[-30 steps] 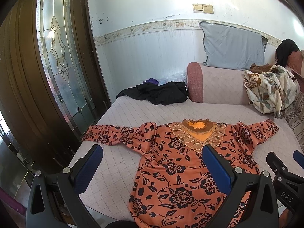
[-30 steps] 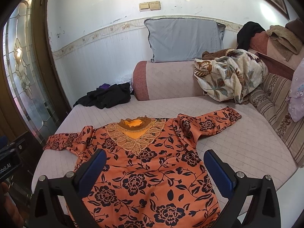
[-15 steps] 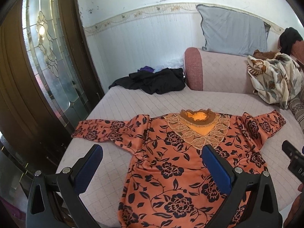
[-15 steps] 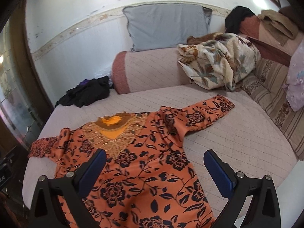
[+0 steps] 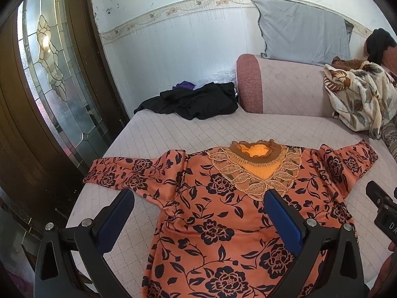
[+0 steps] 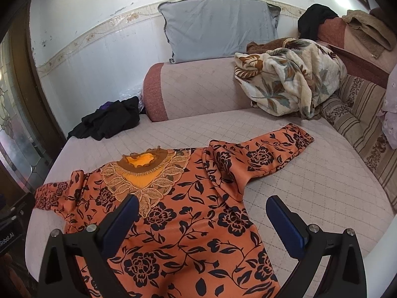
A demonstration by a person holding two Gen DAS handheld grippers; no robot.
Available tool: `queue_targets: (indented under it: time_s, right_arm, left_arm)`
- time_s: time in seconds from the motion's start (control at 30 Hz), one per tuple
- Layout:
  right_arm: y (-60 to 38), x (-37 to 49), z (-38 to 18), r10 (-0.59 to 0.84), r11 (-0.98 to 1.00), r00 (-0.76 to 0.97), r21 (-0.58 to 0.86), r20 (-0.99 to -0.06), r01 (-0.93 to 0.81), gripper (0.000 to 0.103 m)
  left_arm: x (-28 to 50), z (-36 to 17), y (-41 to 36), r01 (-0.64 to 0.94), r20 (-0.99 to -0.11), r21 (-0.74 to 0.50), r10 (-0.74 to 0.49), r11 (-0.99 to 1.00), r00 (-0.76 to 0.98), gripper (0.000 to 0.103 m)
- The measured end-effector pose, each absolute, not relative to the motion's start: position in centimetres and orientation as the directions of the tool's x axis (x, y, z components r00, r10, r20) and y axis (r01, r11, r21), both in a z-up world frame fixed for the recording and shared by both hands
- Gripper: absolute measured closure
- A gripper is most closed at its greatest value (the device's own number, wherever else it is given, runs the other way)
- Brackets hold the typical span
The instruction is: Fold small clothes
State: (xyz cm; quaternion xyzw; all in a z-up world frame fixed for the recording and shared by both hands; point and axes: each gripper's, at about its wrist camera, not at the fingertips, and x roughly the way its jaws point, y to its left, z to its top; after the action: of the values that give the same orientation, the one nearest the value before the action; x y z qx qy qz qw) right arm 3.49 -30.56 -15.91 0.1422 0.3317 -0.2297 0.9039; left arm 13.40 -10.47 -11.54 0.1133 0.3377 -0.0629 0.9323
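Observation:
An orange top with black flowers (image 5: 223, 213) lies flat, front up, on the quilted mattress (image 5: 173, 134), both sleeves spread out; it also shows in the right wrist view (image 6: 188, 213). It has a lace yoke and orange collar (image 5: 258, 154). My left gripper (image 5: 198, 208) is open and empty, above the top's left side, its left sleeve (image 5: 124, 173) just ahead. My right gripper (image 6: 201, 211) is open and empty above the top's right side, the right sleeve (image 6: 268, 154) ahead. Its body shows at the left wrist view's right edge (image 5: 382, 211).
A black garment heap (image 5: 198, 101) lies at the far left corner. A pink bolster (image 5: 285, 87), a grey pillow (image 5: 302, 24) and a floral blanket (image 6: 292, 74) stand at the back. A striped cushion (image 6: 359, 114) is on the right. A wooden glass door (image 5: 49, 74) borders the left edge.
Both grippers have moved forward and lower over the top, the left turning toward the left sleeve and the right toward the right sleeve. Both stay open. The top has not moved.

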Motion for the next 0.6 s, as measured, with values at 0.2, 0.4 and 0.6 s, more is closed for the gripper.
queue_targets:
  time_s: [0.2,0.4,0.6]
  right_arm:
    - [-32.7,4.9,-17.1,-0.32,0.847,0.667,0.111,-0.672,0.519,0.0]
    - [-43.1,5.5,-21.6,-0.191,0.781,0.707,0.33,-0.681,0.529,0.0]
    - [-58.5,4.3,-29.6,-0.096,0.467,0.715,0.603,-0.692,0.646,0.019]
  left_arm:
    - [16.4,-14.0,-12.5,0.232,-0.674,0.152,-0.071,0.961,0.735,0.0]
    - [22.9,-23.8,-15.6,0.294,-0.831,0.08,-0.099,0.953,0.547,0.0]
    - [25.1,-31.7,-16.1,0.278,-0.896,0.115,-0.021,0.954,0.443,0.0]
